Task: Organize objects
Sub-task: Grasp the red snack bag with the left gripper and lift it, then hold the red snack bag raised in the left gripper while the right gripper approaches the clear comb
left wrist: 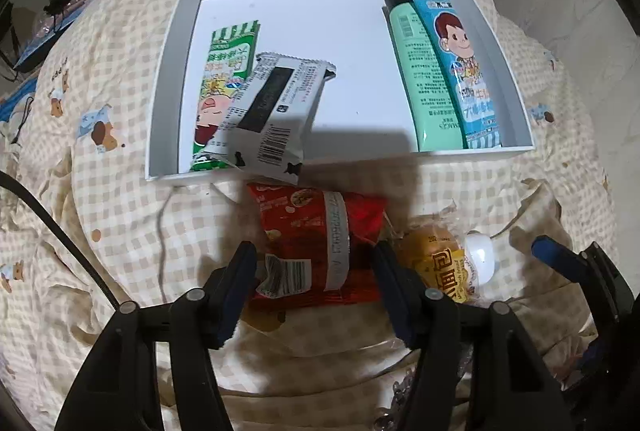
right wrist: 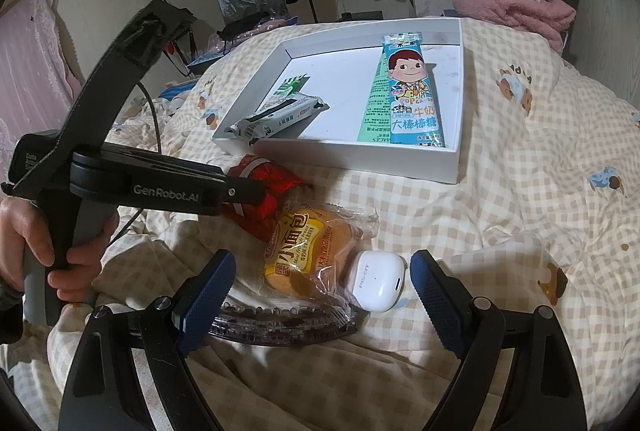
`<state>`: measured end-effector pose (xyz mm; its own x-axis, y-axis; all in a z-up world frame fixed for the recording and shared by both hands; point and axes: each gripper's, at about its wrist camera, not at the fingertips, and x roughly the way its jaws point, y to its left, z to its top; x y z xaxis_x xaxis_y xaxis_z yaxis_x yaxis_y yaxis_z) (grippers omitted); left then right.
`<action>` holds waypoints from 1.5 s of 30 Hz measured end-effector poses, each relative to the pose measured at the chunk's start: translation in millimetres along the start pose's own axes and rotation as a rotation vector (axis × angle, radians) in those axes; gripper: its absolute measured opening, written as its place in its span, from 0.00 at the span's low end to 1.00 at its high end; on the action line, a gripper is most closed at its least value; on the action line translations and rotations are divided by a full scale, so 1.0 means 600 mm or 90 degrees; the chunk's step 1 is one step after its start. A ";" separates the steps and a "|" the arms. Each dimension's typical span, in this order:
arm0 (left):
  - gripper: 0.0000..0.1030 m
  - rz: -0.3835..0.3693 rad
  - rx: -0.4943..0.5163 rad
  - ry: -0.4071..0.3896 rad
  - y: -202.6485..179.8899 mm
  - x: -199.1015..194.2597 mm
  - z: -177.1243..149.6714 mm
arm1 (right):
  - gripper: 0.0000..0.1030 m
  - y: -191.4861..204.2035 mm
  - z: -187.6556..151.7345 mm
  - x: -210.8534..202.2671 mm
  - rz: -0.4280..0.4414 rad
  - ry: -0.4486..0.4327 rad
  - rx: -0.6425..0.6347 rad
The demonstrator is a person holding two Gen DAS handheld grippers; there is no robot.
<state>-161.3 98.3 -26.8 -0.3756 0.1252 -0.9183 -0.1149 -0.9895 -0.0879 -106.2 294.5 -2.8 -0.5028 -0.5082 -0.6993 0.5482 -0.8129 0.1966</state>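
1. On the bed [right wrist: 500,191], the left gripper [left wrist: 316,263] straddles a red packet [left wrist: 316,243], its blue pads at the packet's sides; grip uncertain.
2. The right gripper [right wrist: 320,295] stands wide around a bun bag [right wrist: 308,251] reading "Mini French bread" and a white "PISEN" case [right wrist: 376,283].
3. The white tray [right wrist: 456,159] holds a "POP CANDY" pack [right wrist: 412,91], and the left handle [right wrist: 168,187] reads "GenRobot.AI".

The quilt [right wrist: 500,191] is soft cotton-like cloth, matt and creased. The white tray [left wrist: 172,71] looks like smooth matt card. The red snack bag [left wrist: 320,243] is glossy crinkled foil; the bread wrapper [right wrist: 312,251] is clear shiny plastic film. The earbud case [right wrist: 376,283] is smooth glossy plastic. The right gripper's pads [right wrist: 208,295] are blue, rough-textured rubber.
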 end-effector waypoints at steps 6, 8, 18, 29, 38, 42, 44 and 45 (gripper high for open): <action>0.76 -0.006 -0.017 0.028 0.006 0.017 0.006 | 0.87 -0.001 0.000 0.000 0.000 0.000 0.000; 0.71 -0.014 -0.020 0.029 0.008 0.019 0.005 | 0.87 -0.001 0.000 0.000 0.000 0.000 0.000; 0.60 -0.049 -0.047 -0.047 0.045 -0.069 -0.010 | 0.87 -0.002 -0.001 0.000 0.000 0.001 0.001; 0.60 -0.048 -0.042 -0.074 0.064 -0.133 -0.065 | 0.87 -0.002 -0.001 0.000 0.000 0.003 0.001; 0.60 0.024 0.035 0.031 0.022 -0.058 -0.075 | 0.87 -0.003 -0.003 0.001 0.001 0.006 0.002; 0.61 0.036 0.027 0.050 0.017 -0.038 -0.074 | 0.87 -0.003 -0.005 0.000 0.002 0.005 0.003; 0.64 0.028 0.016 0.057 0.020 -0.035 -0.073 | 0.87 -0.004 -0.002 0.003 0.002 0.006 0.004; 0.66 0.019 0.007 0.062 0.023 -0.035 -0.072 | 0.87 -0.004 -0.003 0.003 0.002 0.006 0.004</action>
<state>-115.4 78.9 -25.6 -0.2879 0.0877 -0.9536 -0.1152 -0.9917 -0.0565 -107.3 296.0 -5.6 -0.4950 -0.5086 -0.7045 0.5457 -0.8129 0.2034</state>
